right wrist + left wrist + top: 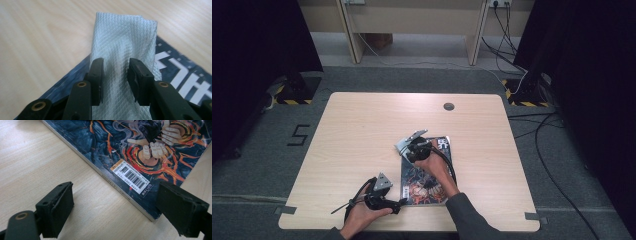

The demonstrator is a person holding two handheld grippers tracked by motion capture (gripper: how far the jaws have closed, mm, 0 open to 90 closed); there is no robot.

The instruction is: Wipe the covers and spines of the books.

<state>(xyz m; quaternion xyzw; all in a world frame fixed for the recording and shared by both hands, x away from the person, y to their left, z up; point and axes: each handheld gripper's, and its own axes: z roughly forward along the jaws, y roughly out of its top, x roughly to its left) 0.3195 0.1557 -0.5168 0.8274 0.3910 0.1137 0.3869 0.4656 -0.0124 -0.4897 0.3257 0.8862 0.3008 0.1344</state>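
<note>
high view: right gripper [413, 146] wipes book [426, 172] lying near table [362, 130] front | left gripper view: left gripper [117, 207] gaping beside spine; better brace it | right gripper view: jaws pinch cloth [123, 45]; keep it flat

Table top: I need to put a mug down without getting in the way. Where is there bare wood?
The table is bare across its far half up to the round grommet, down its left side, and in a strip right of the magazine. It is crowded at the near middle, where the magazine, the cloth and both hands sit.
</note>
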